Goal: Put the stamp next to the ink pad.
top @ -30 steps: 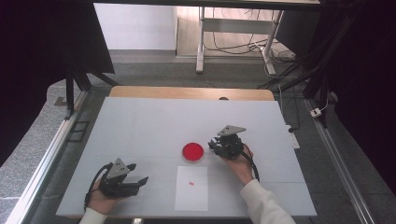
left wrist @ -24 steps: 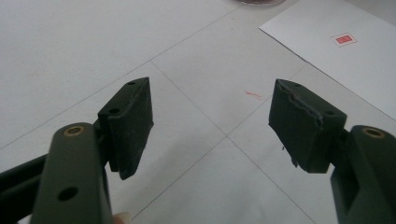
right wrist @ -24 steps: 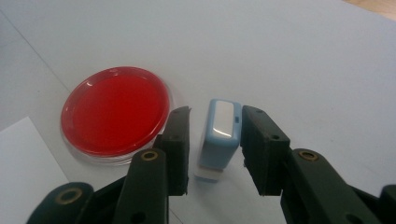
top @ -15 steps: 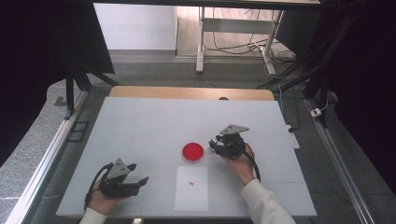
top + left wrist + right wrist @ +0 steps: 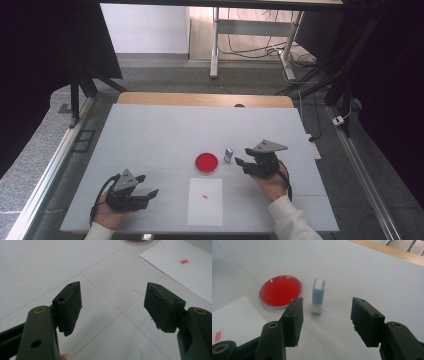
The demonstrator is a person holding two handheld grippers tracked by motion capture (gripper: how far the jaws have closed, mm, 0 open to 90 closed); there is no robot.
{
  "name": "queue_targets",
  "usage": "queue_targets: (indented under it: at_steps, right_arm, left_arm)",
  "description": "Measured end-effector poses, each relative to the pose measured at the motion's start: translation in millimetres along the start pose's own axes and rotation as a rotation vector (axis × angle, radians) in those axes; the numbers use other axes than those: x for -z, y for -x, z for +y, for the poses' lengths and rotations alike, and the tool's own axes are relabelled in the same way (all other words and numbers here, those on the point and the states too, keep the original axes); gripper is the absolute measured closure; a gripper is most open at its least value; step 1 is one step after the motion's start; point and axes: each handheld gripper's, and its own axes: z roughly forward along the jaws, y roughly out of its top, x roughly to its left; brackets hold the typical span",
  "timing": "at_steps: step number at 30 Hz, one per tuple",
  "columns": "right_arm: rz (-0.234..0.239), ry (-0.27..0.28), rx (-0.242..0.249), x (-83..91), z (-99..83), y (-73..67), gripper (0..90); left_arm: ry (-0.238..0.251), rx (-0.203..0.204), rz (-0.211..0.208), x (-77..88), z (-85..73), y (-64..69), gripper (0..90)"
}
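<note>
Left to right across the table (image 5: 150, 130). Far left, resting low near the front edge: left gripper (image 5: 148, 194), jaws spread wide, holding nothing, only bare tabletop between them in the left gripper view (image 5: 113, 306); no part in the work at this moment, by the look of it.

Next, front and centre: one white sheet of paper (image 5: 205, 210), flat, bearing one small red stamped mark (image 5: 205, 196), seen again in the left gripper view (image 5: 184, 261).

Just behind the sheet: one round red ink pad (image 5: 206, 162), open, close to the paper's far edge but apart from it.

Just right of the pad, standing upright: one small blue stamp (image 5: 228, 154), free on the table, touched by nothing. Blue body with a white label on top in the right gripper view (image 5: 318, 293), clear base below, just beside the pad (image 5: 281, 291).

Further right: right gripper (image 5: 242, 164), jaws wide apart and empty, pointed at the stamp and a little short of it; stamp lying ahead of the gap, nearer the left-hand jaw of that view (image 5: 325, 322).

Step in hand, as judged: stamp standing loose beside the pad, mark already on the sheet, so either set down or about to be taken. If taken: forward a little, gap centred on the blue body, a level squeeze low enough not to tip it.

Count: two grippers, one sheet, one mark, one pad, one stamp.
</note>
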Motion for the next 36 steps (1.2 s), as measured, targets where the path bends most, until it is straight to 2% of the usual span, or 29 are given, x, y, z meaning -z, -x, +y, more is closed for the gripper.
queue_targets:
  at_steps: [8,14,17,23,29,36]
  right_arm:
    - [-0.002,0.041,0.016,51.0,-34.3,5.3,42.0]
    - [0.004,0.054,0.008,76.0,-58.8,11.8,41.2]
    - [-0.009,0.056,0.005,85.6,-70.1,16.4,40.5]
    - [-0.010,0.072,0.000,92.5,-82.2,26.4,39.6]
    - [-0.007,0.053,0.038,88.3,-81.9,22.3,39.6]
    - [-0.011,0.056,0.034,87.7,-82.6,22.1,39.6]
  left_arm:
    - [0.008,-0.007,-0.010,0.0,0.0,-0.6,30.4]
    - [0.010,-0.009,-0.013,-0.3,0.3,-0.7,30.4]
    - [0.010,-0.006,-0.010,0.4,0.0,-1.3,30.4]
    - [0.009,-0.003,-0.005,0.7,-0.2,-2.9,30.4]
    - [0.013,0.001,0.003,2.4,-0.9,-4.9,30.5]
    - [0.012,-0.001,0.006,2.8,-1.1,-5.4,30.4]
